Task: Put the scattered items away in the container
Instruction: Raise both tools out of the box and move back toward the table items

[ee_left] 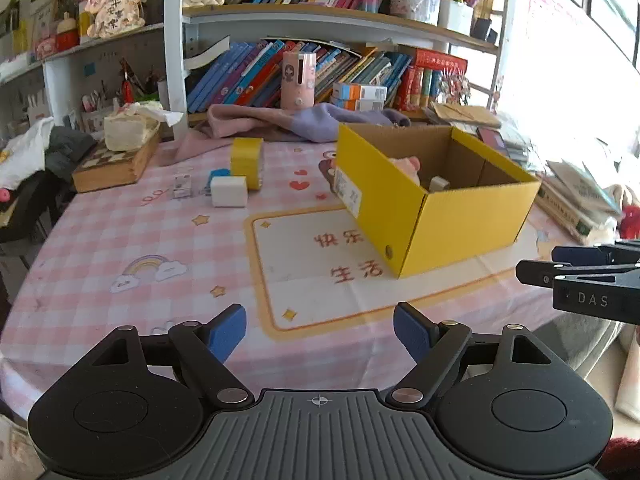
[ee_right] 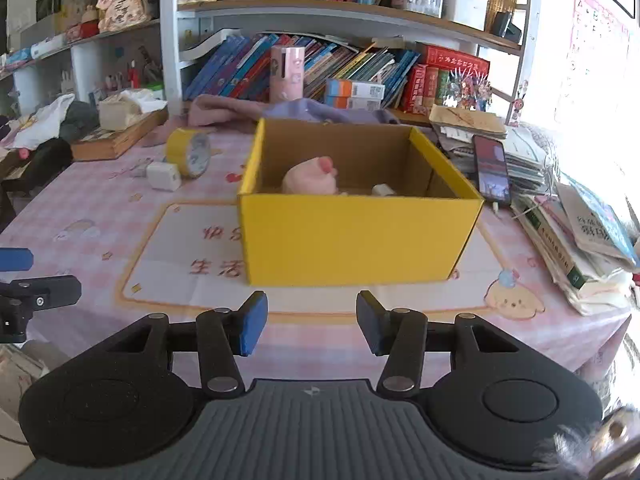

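Note:
A yellow cardboard box (ee_left: 436,216) stands open on the pink checked tablecloth; it also shows in the right wrist view (ee_right: 356,236). A pink plush toy (ee_right: 310,178) and a small white item (ee_right: 383,189) lie inside it. On the cloth to its left lie a yellow tape roll (ee_left: 247,162), a white charger block (ee_left: 228,191), a small blue item (ee_left: 219,173) and a small clear item (ee_left: 182,186). My left gripper (ee_left: 320,334) is open and empty, near the table's front edge. My right gripper (ee_right: 312,322) is open and empty, in front of the box.
A wooden box with tissues (ee_left: 120,152) sits at the back left. Pink and purple cloth (ee_left: 280,122) lies behind the box. A phone (ee_right: 491,168) and stacked books (ee_right: 576,232) lie on the right. Bookshelves stand behind the table.

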Tool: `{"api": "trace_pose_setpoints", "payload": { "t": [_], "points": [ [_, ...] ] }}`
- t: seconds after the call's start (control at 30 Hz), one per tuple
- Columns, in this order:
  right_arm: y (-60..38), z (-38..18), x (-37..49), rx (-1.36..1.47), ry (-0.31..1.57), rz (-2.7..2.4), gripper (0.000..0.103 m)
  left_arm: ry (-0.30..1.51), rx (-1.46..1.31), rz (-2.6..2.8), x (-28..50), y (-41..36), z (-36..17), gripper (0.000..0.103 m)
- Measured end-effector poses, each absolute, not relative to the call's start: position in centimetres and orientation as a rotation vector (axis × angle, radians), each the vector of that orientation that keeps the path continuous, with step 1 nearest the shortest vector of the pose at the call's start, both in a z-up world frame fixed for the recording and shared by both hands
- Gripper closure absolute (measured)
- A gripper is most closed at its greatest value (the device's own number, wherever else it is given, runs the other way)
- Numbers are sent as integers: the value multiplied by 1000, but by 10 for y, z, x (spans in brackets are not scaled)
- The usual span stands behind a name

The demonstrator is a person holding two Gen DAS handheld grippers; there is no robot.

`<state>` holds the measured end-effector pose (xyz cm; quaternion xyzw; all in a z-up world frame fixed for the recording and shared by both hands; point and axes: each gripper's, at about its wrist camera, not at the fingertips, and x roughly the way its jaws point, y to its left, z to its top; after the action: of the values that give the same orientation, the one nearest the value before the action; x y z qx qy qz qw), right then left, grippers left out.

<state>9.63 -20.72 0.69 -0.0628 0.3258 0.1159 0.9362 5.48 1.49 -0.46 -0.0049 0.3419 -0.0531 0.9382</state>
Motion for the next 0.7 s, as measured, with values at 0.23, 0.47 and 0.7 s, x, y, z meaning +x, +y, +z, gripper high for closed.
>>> {"api": "trace_pose_setpoints", "payload": {
  "t": [0.23,0.47,0.7],
  "points": [
    [-174,1,74,-136,689,291,52,712,2,-101,37,37,-6,20],
    [-146,2,63,-170,702,349,50,726,-38,-72,28,61,-9,19],
    [-127,4,59,-203,694,385,47,722,-50,-64,25,75,-9,18]
  ]
}}
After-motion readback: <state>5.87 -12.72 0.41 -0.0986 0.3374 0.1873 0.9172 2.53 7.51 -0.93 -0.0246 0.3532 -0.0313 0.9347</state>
